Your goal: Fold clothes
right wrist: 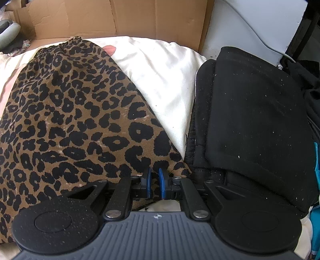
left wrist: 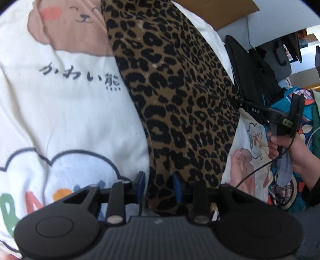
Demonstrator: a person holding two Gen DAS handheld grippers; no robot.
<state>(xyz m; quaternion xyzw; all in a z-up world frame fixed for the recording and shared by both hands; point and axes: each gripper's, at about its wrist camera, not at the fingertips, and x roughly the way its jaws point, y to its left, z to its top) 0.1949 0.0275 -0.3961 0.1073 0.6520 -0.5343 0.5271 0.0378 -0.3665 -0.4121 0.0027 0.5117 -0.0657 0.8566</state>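
A leopard-print garment (left wrist: pixel 176 96) lies stretched over a white bear-print bedcover (left wrist: pixel 66 112). My left gripper (left wrist: pixel 159 188) has its blue pads on either side of the garment's near edge, with cloth between them. In the right wrist view the same garment (right wrist: pixel 70 124) spreads to the left, and my right gripper (right wrist: pixel 155 184) has its blue pads pinched on the garment's corner. The right gripper also shows in the left wrist view (left wrist: pixel 242 105), held by a hand at the garment's right edge.
A folded black garment (right wrist: pixel 250 124) lies right of the leopard one. A cardboard box wall (right wrist: pixel 120 18) stands behind the bed. Colourful clothes (left wrist: pixel 296 144) are piled at the right. A bare foot (left wrist: pixel 242 166) rests on the cover.
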